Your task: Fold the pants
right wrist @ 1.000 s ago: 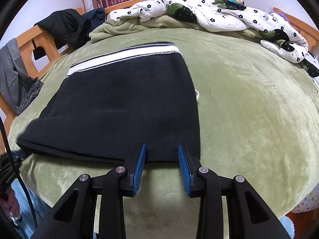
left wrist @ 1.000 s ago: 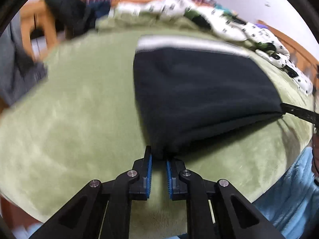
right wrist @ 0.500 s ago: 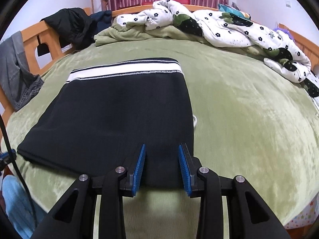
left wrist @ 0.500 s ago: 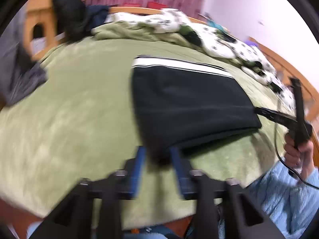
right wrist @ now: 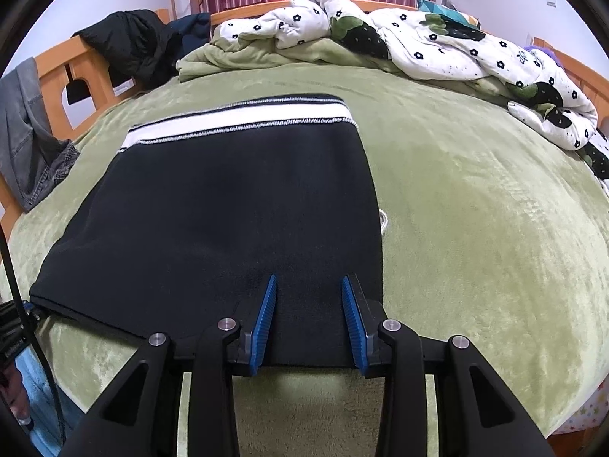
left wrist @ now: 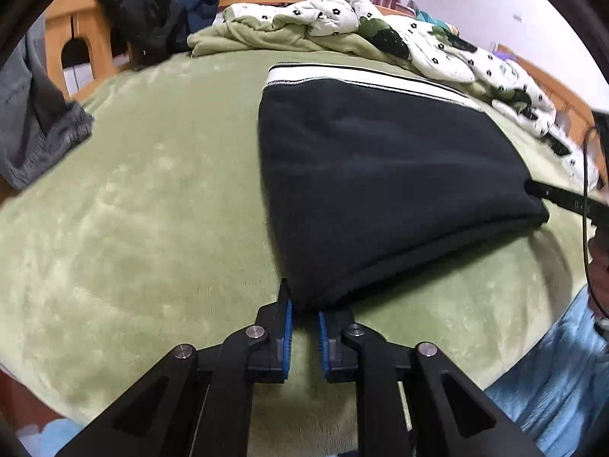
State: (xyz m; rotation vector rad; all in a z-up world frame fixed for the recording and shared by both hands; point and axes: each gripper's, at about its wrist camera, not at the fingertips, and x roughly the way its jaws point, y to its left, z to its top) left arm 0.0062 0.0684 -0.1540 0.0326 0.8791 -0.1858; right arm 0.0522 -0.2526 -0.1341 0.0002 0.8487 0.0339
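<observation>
Looking along both grippers, we find the pants (right wrist: 236, 205) lying flat on the green bed (right wrist: 475, 228), already folded into a dark block, with the white waistband (right wrist: 236, 122) at the far end and the folded edge nearest us. The block stretches straight away from the jaws, so any further fold has to carry the near edge up toward that waistband.

Our left gripper (left wrist: 304, 316) sits at the near left corner of the block. Its jaws are closing, and the corner of the cloth is bunched between the blue pads (left wrist: 288, 316), which look to be pinching it. Our right gripper (right wrist: 309, 304) is at the near right corner, its jaws spread partway with the fabric passing between them; the pads do not press on it, so we judge nothing is gripped there yet.

Both hands are about equally near the edge, one per corner. We reckon the right jaws must close before the edge can rise evenly.
</observation>
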